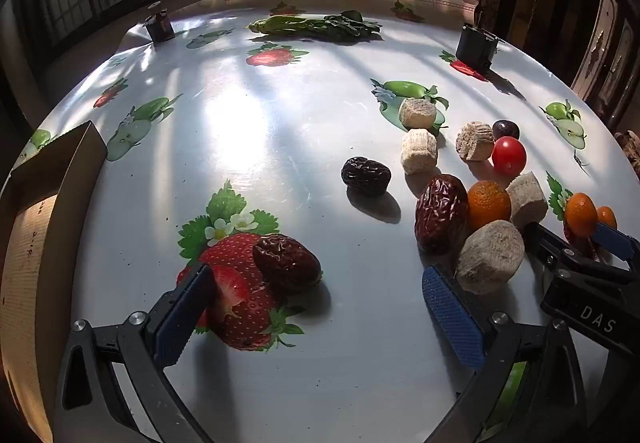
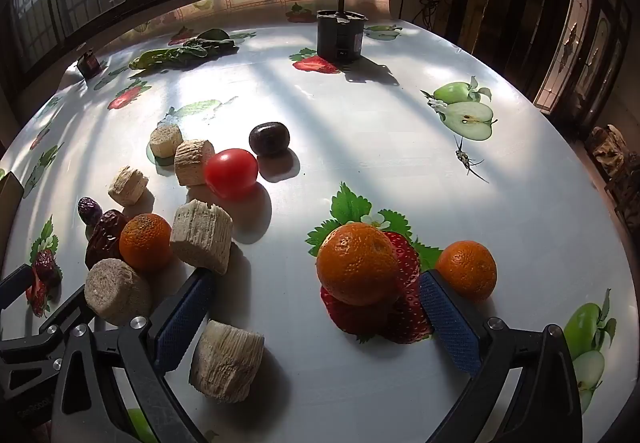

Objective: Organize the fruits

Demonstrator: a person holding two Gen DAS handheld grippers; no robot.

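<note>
Looking along my left tool (image 1: 316, 307), I see its jaws spread wide with nothing clamped; one wrinkled red date (image 1: 286, 262) lies between them on the worktop (image 1: 248, 115), on a printed strawberry. A cardboard box (image 1: 48, 203) stands at the left edge. My right tool (image 2: 316, 317) is also fully apart and holds nothing; a mandarin (image 2: 357, 263) sits between its jaws, touching neither pad as far as I can tell. A smaller mandarin (image 2: 466, 270) lies just beside the right finger. Other fruits and pale cut pieces are gathered toward the middle: a cherry tomato (image 2: 231, 172), a dark plum (image 2: 269, 138), and a leafy vegetable (image 1: 316, 26) near the far edge.
</note>
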